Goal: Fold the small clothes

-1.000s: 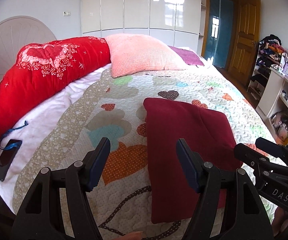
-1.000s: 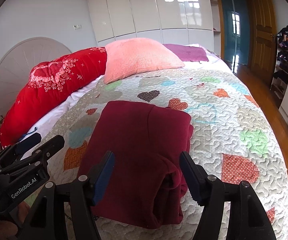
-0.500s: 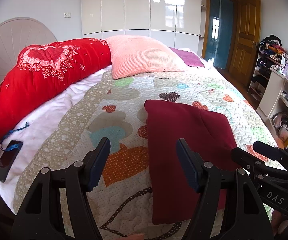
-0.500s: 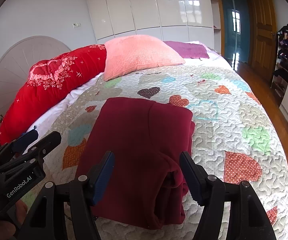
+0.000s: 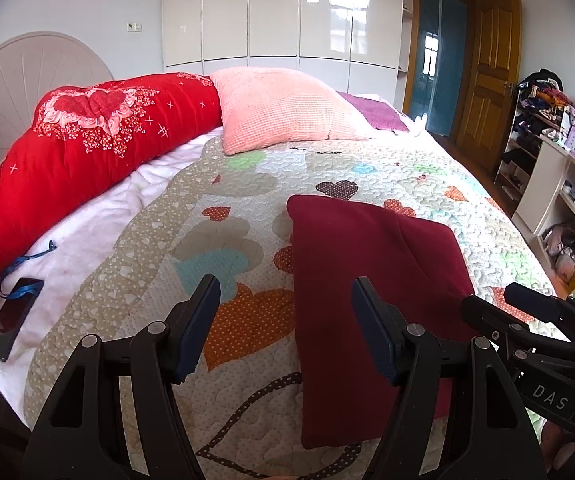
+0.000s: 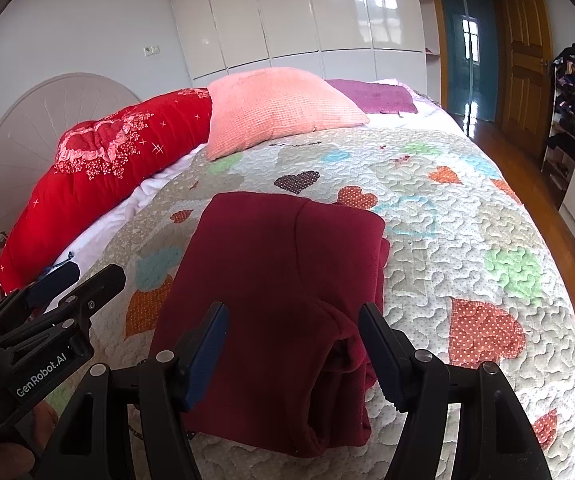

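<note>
A dark red garment (image 5: 351, 280) lies folded into a rectangle on the heart-patterned quilt (image 5: 247, 184); it also shows in the right wrist view (image 6: 279, 280), with thick folded layers at its near right edge. My left gripper (image 5: 287, 320) is open and empty, held above the garment's left edge. My right gripper (image 6: 293, 344) is open and empty, held above the garment's near end. Each gripper shows at the side of the other's view: the right one (image 5: 527, 320), the left one (image 6: 71, 292).
A red bolster (image 5: 87, 152), a pink pillow (image 5: 283, 112) and a purple cloth (image 5: 371, 112) lie at the bed's head. A phone with a blue strap (image 5: 11, 316) lies at the left edge. Shelves and cabinets (image 5: 547, 160) stand at the right.
Both grippers have drawn back and up a little from the garment. They stay open. The garment has not moved.
</note>
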### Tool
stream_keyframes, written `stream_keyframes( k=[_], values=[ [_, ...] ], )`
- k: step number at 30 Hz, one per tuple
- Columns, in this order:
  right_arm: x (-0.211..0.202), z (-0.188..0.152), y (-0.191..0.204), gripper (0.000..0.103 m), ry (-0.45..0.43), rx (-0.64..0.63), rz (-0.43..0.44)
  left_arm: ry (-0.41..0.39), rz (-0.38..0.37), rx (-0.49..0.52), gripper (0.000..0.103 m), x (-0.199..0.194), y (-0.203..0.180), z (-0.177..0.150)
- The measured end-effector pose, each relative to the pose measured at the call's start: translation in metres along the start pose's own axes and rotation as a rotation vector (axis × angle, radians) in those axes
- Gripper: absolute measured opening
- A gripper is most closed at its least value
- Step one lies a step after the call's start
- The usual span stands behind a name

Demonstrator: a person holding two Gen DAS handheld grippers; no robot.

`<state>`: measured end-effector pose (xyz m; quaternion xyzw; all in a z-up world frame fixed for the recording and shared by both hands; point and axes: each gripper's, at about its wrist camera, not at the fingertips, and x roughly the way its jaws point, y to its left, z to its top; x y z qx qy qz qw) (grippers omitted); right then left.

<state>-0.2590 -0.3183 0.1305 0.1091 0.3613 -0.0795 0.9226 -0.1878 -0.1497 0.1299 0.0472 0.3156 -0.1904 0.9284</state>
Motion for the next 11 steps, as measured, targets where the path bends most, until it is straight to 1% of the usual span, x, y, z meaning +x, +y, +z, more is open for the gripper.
stream_keyframes(
  k=[4, 9, 11],
  values=[
    [0.0016, -0.0003, 0.0005, 0.065, 0.003, -0.002, 0.005, -0.003, 0.007, 0.010, 0.069, 0.0027, -0.0016, -0.0013],
    [0.0047, -0.0022, 0.0003, 0.065, 0.013, -0.002, 0.010, -0.035, 0.002, 0.007, 0.069, 0.0020, 0.0006, -0.0032],
    [0.0063, -0.0031, 0.0009, 0.065, 0.017, -0.005, 0.010, -0.027, 0.004, 0.011, 0.069, 0.0035, 0.0020, -0.0033]
  ],
)
